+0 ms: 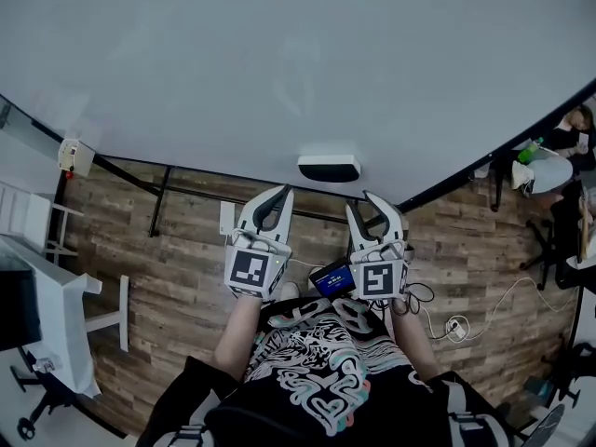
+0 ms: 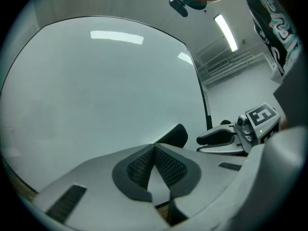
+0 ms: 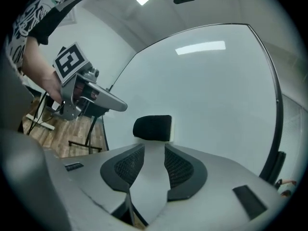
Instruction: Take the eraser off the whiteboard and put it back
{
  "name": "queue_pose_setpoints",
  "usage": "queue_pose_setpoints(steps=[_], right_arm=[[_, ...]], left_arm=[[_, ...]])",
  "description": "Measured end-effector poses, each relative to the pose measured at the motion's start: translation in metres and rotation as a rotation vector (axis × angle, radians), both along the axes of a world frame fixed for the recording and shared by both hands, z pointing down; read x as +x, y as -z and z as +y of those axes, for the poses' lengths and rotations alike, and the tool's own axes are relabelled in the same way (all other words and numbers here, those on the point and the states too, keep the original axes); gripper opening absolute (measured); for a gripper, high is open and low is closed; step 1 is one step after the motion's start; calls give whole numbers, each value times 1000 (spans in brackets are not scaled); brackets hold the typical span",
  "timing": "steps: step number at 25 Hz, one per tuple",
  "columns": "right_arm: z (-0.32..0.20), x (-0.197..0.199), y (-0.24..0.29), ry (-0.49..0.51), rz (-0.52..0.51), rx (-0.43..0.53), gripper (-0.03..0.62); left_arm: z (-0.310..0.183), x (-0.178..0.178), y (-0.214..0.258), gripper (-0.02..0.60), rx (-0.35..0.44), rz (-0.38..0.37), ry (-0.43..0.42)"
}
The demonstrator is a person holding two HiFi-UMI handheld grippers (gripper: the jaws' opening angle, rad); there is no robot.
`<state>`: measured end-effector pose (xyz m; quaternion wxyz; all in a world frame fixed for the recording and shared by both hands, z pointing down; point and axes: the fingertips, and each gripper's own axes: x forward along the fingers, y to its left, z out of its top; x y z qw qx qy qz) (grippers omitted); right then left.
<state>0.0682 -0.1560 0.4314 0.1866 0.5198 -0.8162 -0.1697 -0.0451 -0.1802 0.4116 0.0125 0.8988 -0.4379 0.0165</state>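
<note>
A black eraser with a white back point(image 1: 329, 168) sticks to the big whiteboard point(image 1: 279, 63) near its lower edge. The left gripper point(image 1: 277, 196) is held just below the board, left of the eraser, with its fingertips closed together and nothing in them. The right gripper point(image 1: 366, 205) hangs below and right of the eraser, its jaws a little apart and empty. In the right gripper view the eraser point(image 3: 153, 127) stands straight ahead of the right gripper point(image 3: 154, 153), clear of its pads. In the left gripper view the eraser point(image 2: 176, 134) shows past the left gripper point(image 2: 154, 150).
The whiteboard stands on a black frame point(image 1: 163, 198) over a wooden floor point(image 1: 168, 287). A white desk point(image 1: 47, 305) is at the left. A seated person point(image 1: 559, 156) and chairs are at the far right. Cables and a power strip point(image 1: 456, 326) lie on the floor.
</note>
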Motion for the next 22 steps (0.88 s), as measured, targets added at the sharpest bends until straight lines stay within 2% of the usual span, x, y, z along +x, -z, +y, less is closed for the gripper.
queue_pose_setpoints(steps=[5, 8, 13, 18, 22], right_arm=[[-12, 0, 7, 26, 104, 66, 138], [-19, 0, 5, 36, 208, 95, 172], [-25, -2, 11, 54, 356, 163, 180], [-30, -3, 5, 82, 540, 218, 224], [-33, -4, -1, 90, 641, 257, 244]], left_arm=[[-6, 1, -2, 21, -6, 17, 0], [-10, 2, -1, 21, -6, 19, -4], [-11, 3, -3, 21, -12, 16, -8], [-13, 2, -4, 21, -13, 14, -1], [-14, 0, -4, 21, -10, 12, 7]])
